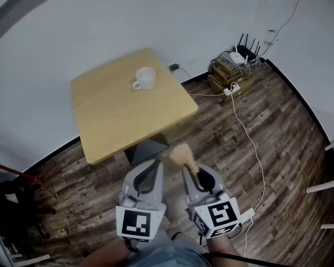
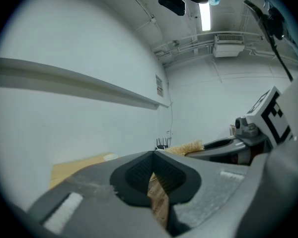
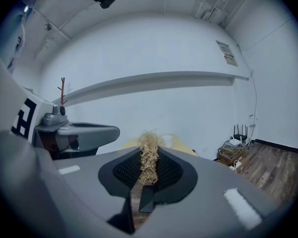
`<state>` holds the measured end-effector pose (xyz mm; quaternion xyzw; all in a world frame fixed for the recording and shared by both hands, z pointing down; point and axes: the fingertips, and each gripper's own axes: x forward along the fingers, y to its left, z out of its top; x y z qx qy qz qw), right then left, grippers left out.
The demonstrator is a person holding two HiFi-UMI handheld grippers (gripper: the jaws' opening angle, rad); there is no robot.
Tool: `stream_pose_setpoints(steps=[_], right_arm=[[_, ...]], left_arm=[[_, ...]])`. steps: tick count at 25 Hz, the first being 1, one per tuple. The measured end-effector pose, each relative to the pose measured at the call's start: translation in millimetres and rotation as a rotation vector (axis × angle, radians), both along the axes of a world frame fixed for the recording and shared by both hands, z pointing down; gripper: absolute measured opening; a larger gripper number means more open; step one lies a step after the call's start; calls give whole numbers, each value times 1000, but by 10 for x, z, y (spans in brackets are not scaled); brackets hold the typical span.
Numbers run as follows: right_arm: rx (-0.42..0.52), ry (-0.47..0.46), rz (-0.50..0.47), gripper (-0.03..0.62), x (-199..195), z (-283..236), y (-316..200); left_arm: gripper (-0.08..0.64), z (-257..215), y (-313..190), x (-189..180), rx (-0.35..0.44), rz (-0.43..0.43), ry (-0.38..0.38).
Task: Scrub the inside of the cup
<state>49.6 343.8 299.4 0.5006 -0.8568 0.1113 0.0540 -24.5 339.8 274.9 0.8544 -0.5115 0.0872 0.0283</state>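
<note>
Ahead of the left hand-held gripper (image 1: 153, 167) and the right hand-held gripper (image 1: 190, 172) in the head view, well apart from both, the glossy white handled cup (image 1: 145, 78) sits on a smooth, pale wooden tabletop (image 1: 128, 115), so I judge the scrubbing has not begun. The left gripper view shows ribbed dark pads pressed together on nothing. The right gripper view shows jaws clamped on a wiry, straw-coloured scrubber (image 3: 149, 142) poking past their tips.

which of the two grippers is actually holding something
The right gripper: its jaws are shut on a straw-coloured scrubber whose fibres stick out past the tips. The left gripper is shut with nothing between its jaws.
</note>
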Motion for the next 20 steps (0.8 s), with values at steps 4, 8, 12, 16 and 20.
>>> stream_pose_setpoints(steps=[4,8,12,16,20], right_arm=[[21,16,-20,64,-166,-129,-355],[55,17,-34,64,-247,-297,-570],[67,14,-35,64,-195,-270,-778],[44,10,-57,64,-116,-155,-994],[37,15,-99,64,14,-101,-1354]], left_arm=[[18,-126,-344,-128,43,2,10],[18,-233,-515,-175,62,-9,24],[18,-153,-677,-135,48,-20,25],[18,-27,-890,-39,29,-30,-7],[18,51,-1208,105,-8,-82,-5]])
